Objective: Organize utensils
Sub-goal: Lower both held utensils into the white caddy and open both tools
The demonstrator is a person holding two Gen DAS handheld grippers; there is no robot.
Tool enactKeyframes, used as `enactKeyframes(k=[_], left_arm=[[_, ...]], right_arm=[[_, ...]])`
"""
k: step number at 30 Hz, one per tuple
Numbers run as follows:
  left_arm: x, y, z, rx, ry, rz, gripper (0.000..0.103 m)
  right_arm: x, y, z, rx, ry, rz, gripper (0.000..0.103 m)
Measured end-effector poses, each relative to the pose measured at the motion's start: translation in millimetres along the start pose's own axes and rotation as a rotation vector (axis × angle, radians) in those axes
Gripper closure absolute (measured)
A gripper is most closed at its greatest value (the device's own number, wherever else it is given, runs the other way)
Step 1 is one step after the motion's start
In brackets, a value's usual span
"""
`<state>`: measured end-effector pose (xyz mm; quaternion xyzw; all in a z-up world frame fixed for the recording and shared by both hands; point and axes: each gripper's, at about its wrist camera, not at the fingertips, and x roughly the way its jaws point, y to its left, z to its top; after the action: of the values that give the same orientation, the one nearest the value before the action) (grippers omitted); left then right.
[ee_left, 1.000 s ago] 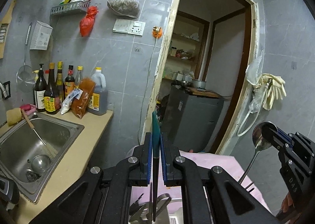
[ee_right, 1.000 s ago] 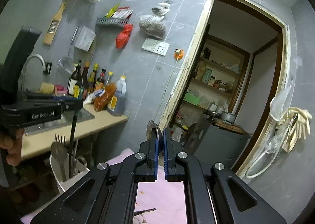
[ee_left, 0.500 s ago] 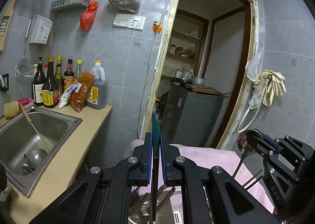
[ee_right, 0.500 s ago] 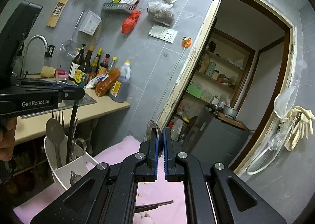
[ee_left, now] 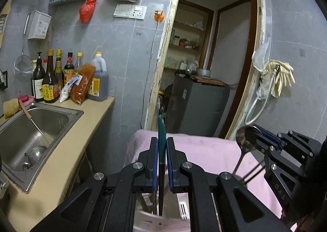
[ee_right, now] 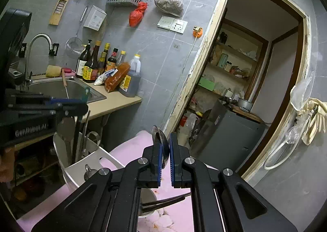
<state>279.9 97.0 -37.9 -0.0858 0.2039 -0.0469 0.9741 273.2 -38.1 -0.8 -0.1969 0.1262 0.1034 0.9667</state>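
Left wrist view first: our left tongs [ee_left: 162, 148] are pinching a teal-handled utensil [ee_left: 162, 129] upright. Its lower end drops behind the tongs, so we can't tell what it is. Off right, the right tongs [ee_left: 258, 133] clamp a spoon [ee_left: 240, 140], its handle cut off by their frame, above the pink-covered table [ee_left: 204, 150].

Right wrist view: the spoon bowl [ee_right: 162, 140] sits squeezed between the right tongs' [ee_right: 165, 150] pads. At left, the teal utensil hangs from the left tongs [ee_right: 81, 102] into the white holder [ee_right: 81, 168]. The holder's contents are blurry.
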Motion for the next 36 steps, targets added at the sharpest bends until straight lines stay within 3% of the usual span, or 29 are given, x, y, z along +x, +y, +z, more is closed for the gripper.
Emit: enactKeyframes(k=[25,31,34,36], left_arm=[[-11,6,-6,-0.013,0.062,0.000,0.095],[-11,9,-8,-0.026,0.082,-0.014,0.094],[-14,8,-10,-0.034,0.089,-0.026,0.088],[-16,8,-11,-0.038,0.090,-0.037,0.083]], right_arm=[[7,-11,-16,0.159,0.116,0.121,0.092],[3,-15,-14,0.210,0.111,0.130,0.084],[0,-19,-14,0.236,0.109,0.119,0.080],[-2,-22,-13,0.252,0.105,0.112,0.071]])
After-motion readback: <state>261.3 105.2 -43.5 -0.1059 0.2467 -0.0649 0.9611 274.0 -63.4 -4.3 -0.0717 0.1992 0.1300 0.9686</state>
